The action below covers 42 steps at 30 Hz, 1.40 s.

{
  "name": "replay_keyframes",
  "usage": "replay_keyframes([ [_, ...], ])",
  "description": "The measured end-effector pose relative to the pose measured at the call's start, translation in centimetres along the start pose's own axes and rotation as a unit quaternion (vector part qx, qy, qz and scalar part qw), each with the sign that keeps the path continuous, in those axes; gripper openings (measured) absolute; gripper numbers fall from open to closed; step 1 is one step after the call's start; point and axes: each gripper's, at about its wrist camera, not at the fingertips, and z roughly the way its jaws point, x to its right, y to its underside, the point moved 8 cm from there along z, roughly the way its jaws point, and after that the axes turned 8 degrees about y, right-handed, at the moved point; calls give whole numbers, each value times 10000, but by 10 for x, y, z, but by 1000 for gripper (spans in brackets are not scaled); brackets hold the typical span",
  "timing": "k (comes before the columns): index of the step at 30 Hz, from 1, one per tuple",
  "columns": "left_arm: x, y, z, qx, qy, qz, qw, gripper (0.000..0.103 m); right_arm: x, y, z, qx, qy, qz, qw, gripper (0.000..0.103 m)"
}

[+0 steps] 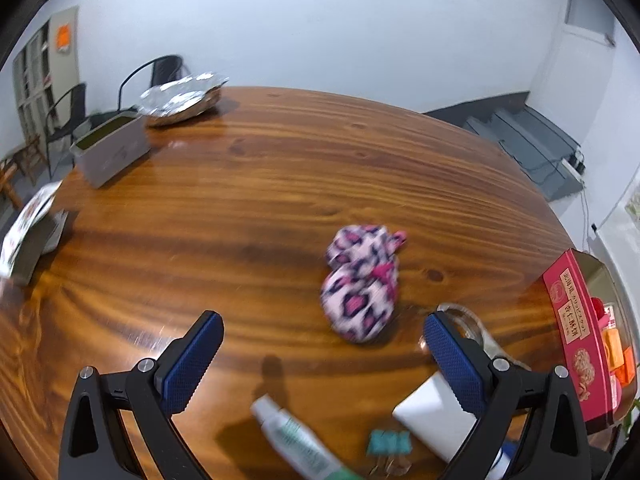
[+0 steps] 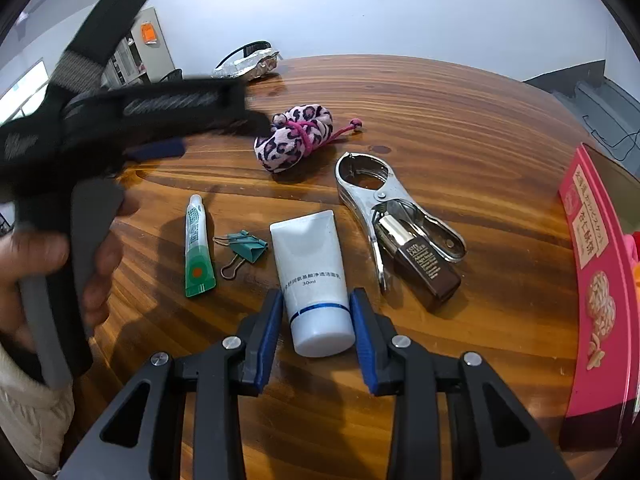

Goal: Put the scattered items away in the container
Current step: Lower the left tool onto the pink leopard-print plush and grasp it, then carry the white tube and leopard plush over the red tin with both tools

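My right gripper (image 2: 316,316) straddles the white plastic tube (image 2: 316,280), cap toward me, unpinched; left gripper (image 1: 323,350) spread above the glossy wooden table (image 1: 280,184); white walls.

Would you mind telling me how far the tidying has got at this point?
Early on. The pink box at the table's right edge already holds some orange and pink things. The right gripper straddles the white tube, jaws not visibly closed; the left gripper is open, empty. Pouch, green tube, clip, metal tool and brown bottle remain out.
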Motion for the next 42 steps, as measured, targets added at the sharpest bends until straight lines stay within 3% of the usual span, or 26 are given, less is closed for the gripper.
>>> replay_keyframes([
  [5, 11, -10, 30, -258, -183, 321, 9990, 101, 1, 0, 1, -2, -23, 25, 10000, 38],
  [10, 10, -13, 53, -481, -155, 263, 9984, 91, -1, -2, 3, -1, -16, 25, 10000, 38],
  [11, 9, -12, 57, -521, -159, 258, 9982, 82, -1, -2, 3, 0, -8, 19, 10000, 38],
  [13, 8, -8, 64, -652, -104, 225, 9976, 49, -1, -2, 3, 3, -2, 26, 10000, 38],
  [16, 3, -8, 62, -578, -207, 197, 9979, 43, 1, -2, 3, -17, -78, 105, 9999, 35],
  [29, 15, -29, 14, 20, 4, 75, 10000, 43, 11, -14, -23, 389, -409, 470, 9973, 35],
  [42, 50, -39, -29, 464, 400, 298, 9977, 43, 59, -31, -69, 1175, -355, 1217, 9849, 35],
])
